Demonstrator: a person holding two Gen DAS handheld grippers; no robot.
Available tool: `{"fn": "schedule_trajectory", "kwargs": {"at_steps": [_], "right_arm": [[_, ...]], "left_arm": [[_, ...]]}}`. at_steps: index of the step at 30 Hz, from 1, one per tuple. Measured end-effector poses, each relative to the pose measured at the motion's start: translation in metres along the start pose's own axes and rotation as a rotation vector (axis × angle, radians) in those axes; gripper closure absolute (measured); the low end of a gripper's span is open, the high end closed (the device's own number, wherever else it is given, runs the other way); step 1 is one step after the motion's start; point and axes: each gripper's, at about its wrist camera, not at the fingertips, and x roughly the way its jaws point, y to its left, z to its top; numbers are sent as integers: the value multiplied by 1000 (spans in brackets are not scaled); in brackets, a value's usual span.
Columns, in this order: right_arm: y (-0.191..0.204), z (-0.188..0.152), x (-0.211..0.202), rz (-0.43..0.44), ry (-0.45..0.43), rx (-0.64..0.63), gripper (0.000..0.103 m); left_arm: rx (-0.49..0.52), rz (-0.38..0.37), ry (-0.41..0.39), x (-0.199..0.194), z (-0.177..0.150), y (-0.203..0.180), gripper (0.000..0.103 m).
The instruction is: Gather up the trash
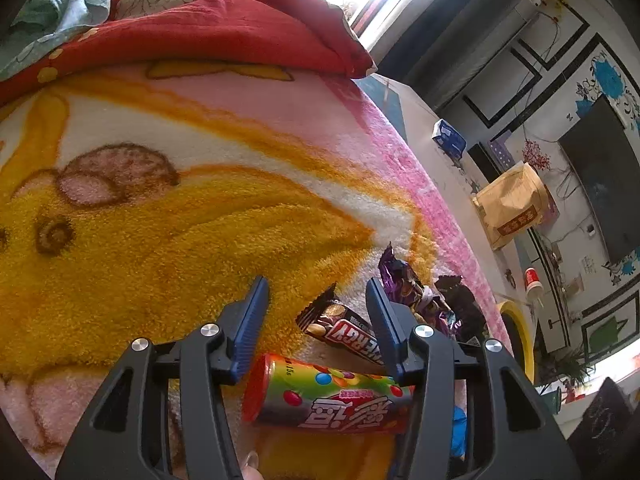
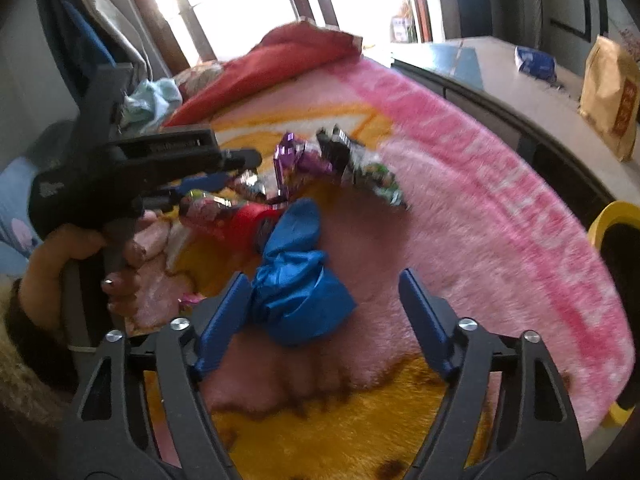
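Red-capped candy tube point(image 1: 328, 398), green label: lying on plush blanket point(image 1: 160, 216) of bed, long axis crosswise to left gripper point(image 1: 318, 300), between its half-spread fingers point(image 1: 250, 320), apparently not yet pinched. Chocolate bar wrapper point(image 1: 340, 326) just beyond; purple wrappers point(image 1: 404, 280) farther. Blue crumpled bag point(image 2: 296, 288): nearest right gripper point(image 2: 326, 292), against its left finger, fingers spread, nothing clamped. Yellow bin point(image 2: 616, 216) at bed edge, far right.

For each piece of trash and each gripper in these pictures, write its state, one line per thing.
candy tube: lying on its side between the left jaws
chocolate bar wrapper: lying flat on the blanket
blue wrapper: crumpled, against one right finger
left gripper: open
right gripper: open
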Motion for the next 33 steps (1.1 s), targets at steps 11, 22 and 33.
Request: {"fn": "schedule_trajectory", "kwargs": {"at_steps": [11, 22, 33], "right_arm": [[-7, -10, -4, 9, 12, 3, 65], [-12, -18, -14, 12, 13, 9, 82], [-14, -20, -30, 22, -10, 14, 86]], "left_arm": [[28, -10, 3, -1, -8, -9, 73], [42, -39, -32, -21, -18, -15, 101], [76, -101, -101, -60, -25, -36, 102]]}}
